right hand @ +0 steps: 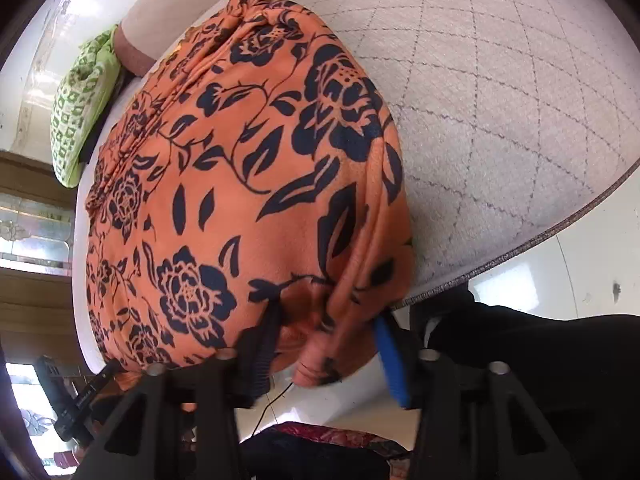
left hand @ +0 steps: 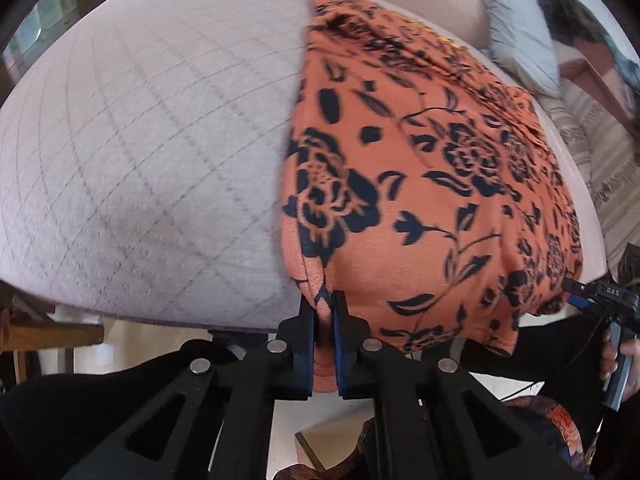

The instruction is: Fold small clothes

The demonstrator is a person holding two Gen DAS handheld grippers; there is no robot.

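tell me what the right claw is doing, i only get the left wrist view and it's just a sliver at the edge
Observer: The right claw is open, its fingers wide apart, with a fold of the orange floral garment hanging between them.
Operator: anything past the garment on that side
Observer: A green patterned cushion lies off the quilted mat, beyond the garment's outer edge.
Operator: far end looks blurry here, how is it
Observer: It is bunched and twisted into a tight clump, not lying flat.

Perhaps "DAS" on right tool
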